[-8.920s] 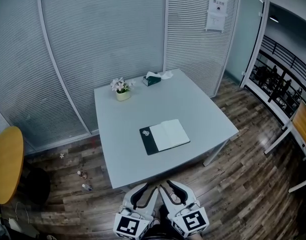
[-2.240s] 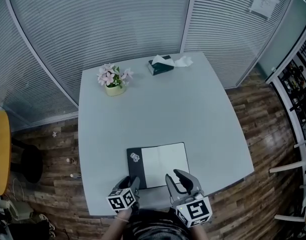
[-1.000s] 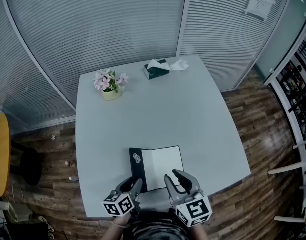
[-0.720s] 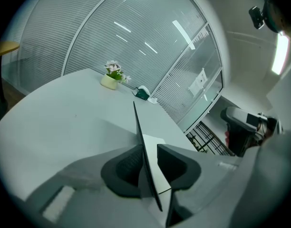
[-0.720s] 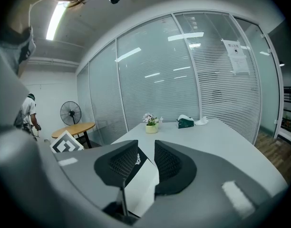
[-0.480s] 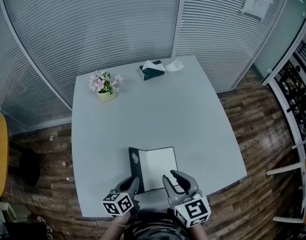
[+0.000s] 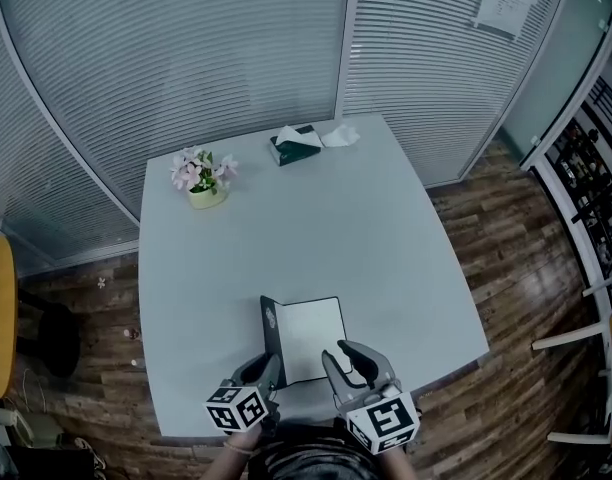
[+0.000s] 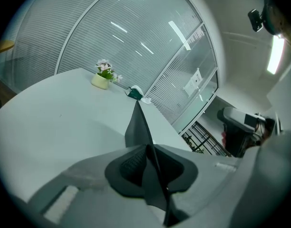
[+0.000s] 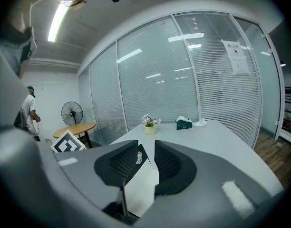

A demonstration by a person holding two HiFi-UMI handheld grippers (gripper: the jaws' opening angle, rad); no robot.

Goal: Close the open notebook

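- One rectangular notebook [image 7: 311, 340], dark cover, white pages, lies at the smooth counter's [image 7: 286, 238] near edge
- Two hand-held grippers: left hand-held gripper [image 7: 271, 366] pinches the raised cover; right hand-held gripper [image 7: 338, 353] gapes, gripping nothing

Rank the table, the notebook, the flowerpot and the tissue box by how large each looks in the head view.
1. table, by far the largest
2. notebook
3. flowerpot and tissue box: they look about alike, so unranked; both also sit farther from the camera than the notebook.
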